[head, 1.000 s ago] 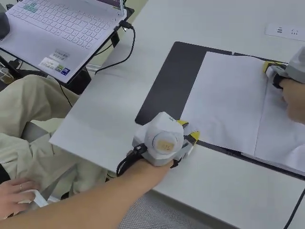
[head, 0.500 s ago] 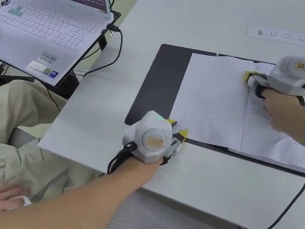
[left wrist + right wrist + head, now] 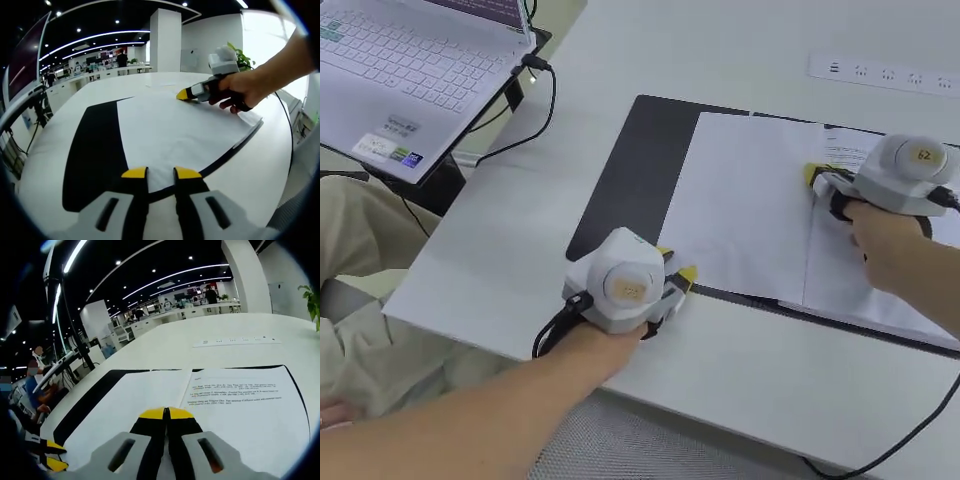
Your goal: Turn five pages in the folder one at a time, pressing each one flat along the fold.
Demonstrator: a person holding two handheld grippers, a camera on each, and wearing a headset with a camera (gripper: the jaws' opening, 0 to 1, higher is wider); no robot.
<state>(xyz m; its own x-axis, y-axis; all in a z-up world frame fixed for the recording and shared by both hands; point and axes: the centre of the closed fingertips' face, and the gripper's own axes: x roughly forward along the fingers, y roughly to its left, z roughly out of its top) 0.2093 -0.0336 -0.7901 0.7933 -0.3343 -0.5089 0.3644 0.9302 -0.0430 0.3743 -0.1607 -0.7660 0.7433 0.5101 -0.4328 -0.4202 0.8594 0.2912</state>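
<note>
While on the folder (image 3: 620,190), right hand-held gripper (image 3: 817,180) (closed).

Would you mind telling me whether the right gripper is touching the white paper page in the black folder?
Touching. The left gripper view shows the right gripper with its yellow tips down on the white paper page, no gap between.

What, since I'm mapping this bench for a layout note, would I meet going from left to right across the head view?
From the left: laptop → left tool at the folder's near edge → blank page → right tool, jaws shut, at the fold.
</note>
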